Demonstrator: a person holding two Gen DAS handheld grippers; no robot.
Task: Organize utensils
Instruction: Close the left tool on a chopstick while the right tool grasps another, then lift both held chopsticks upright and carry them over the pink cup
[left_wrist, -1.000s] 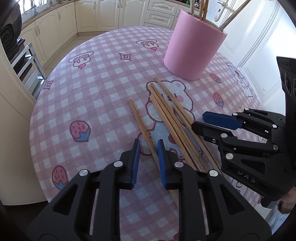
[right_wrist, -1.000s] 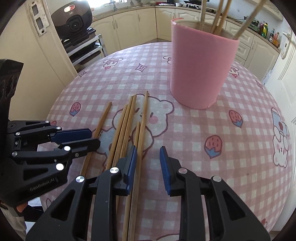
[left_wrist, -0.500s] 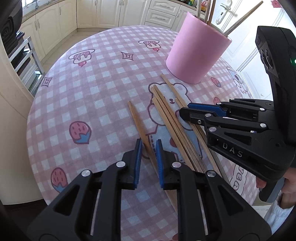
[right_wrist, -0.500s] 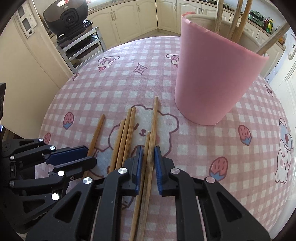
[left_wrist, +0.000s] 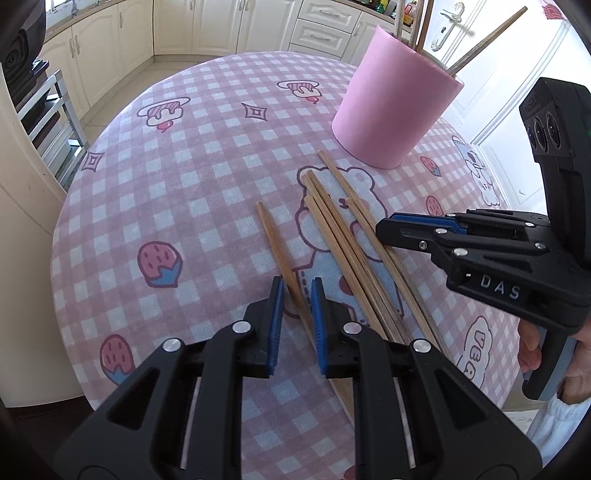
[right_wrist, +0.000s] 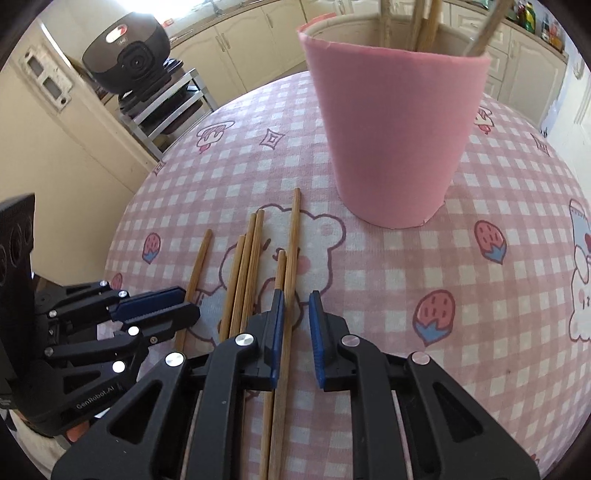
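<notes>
Six wooden chopsticks (right_wrist: 255, 266) lie on the bench (right_wrist: 480, 332) in front of the pink cup (right_wrist: 391, 140). The left gripper (left_wrist: 297, 295) and right gripper (right_wrist: 295, 306) each have their jaws nearly together around one chopstick.

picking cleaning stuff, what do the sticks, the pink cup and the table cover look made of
Sticks: wood or bamboo by their tan colour and faint lengthwise grain, matte, no gloss.
Cup: possibly foam or felt-like sheet; flat matte pink, a thick cut rim and a pale inside.
Cover: looks like a printed wipeable sheet or cloth, checked with cartoon prints, low sheen; which one is unclear.
</notes>
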